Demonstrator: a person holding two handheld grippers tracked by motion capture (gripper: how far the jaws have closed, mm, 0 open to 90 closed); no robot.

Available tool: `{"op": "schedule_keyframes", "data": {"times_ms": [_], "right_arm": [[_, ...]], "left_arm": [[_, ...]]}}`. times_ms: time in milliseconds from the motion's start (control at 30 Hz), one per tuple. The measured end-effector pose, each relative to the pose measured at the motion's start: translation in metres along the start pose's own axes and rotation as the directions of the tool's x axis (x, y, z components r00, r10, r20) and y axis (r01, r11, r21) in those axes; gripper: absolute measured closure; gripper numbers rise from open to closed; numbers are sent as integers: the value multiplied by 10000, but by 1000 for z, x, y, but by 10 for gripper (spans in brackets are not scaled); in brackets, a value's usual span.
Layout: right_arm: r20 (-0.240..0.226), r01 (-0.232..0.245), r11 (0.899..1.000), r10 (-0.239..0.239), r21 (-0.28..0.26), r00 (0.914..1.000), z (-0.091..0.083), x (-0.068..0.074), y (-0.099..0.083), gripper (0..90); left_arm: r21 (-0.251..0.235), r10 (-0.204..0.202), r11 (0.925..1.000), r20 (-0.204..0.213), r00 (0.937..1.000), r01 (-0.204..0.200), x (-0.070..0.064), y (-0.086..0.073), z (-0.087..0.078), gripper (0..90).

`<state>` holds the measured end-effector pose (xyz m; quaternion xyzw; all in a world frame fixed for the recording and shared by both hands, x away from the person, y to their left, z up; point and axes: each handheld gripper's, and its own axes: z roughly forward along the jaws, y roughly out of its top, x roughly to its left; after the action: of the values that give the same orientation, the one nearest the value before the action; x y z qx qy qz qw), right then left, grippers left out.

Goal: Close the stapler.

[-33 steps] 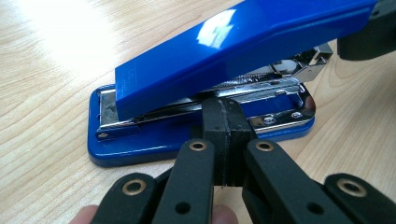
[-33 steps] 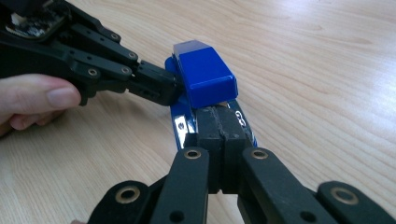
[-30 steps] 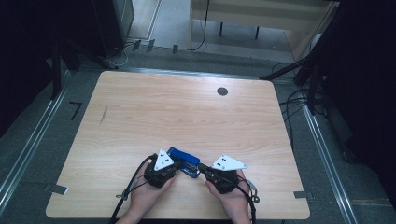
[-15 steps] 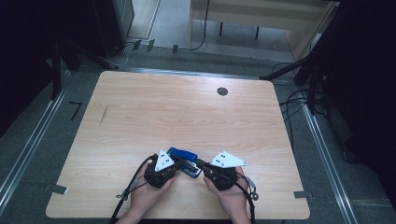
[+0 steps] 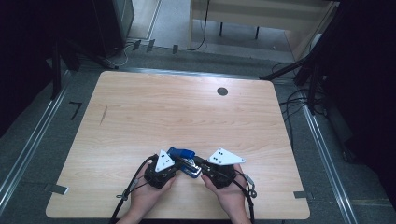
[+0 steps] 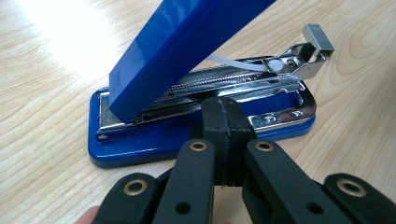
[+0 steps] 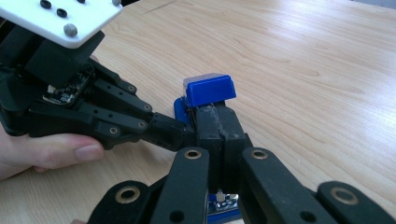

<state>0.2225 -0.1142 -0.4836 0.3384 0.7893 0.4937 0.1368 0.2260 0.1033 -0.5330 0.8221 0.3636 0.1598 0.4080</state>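
A blue stapler (image 5: 183,157) lies on the wooden table (image 5: 187,116) near its front edge. Its blue lid (image 6: 187,42) is swung up and the chrome magazine (image 6: 243,81) is bared. My left gripper (image 6: 222,122) is shut, with the tips of its jaws against the magazine's side. It reaches the stapler from the left (image 5: 177,163). My right gripper (image 7: 217,119) is shut too and lies along the stapler from the right, its tips just under the lid's raised end (image 7: 209,88). The left gripper (image 7: 170,130) meets the blue base beside it. A hand (image 5: 144,196) holds each gripper.
A dark round grommet (image 5: 222,91) sits in the table's far right part. Cables (image 5: 135,186) trail from both grippers over the front edge. Metal rails (image 5: 32,144) and floor cables flank the table, and wooden furniture (image 5: 261,14) stands behind it.
Almost nothing differs. Both hands stay at the stapler, and the right gripper has edged slightly towards it.
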Motion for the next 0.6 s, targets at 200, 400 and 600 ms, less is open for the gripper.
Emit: {"op": "schedule_keyframes", "data": {"times_ms": [200, 400, 600], "right_arm": [[-23, 105, 9999, -105, 21, 9999, 1, 2, 8, 900], [-43, 230, 9997, -230, -1, 9997, 3, 4, 15, 900], [-63, 327, 9995, -327, -7, 9994, 5, 5, 19, 900]], "left_arm": [[16, 9, 10000, 29, 10000, -9, 0, 0, 0, 900], [14, 1, 10000, 16, 10000, -1, 0, 0, 0, 900], [1, 21, 10000, -19, 10000, -21, 0, 0, 0, 900]]}}
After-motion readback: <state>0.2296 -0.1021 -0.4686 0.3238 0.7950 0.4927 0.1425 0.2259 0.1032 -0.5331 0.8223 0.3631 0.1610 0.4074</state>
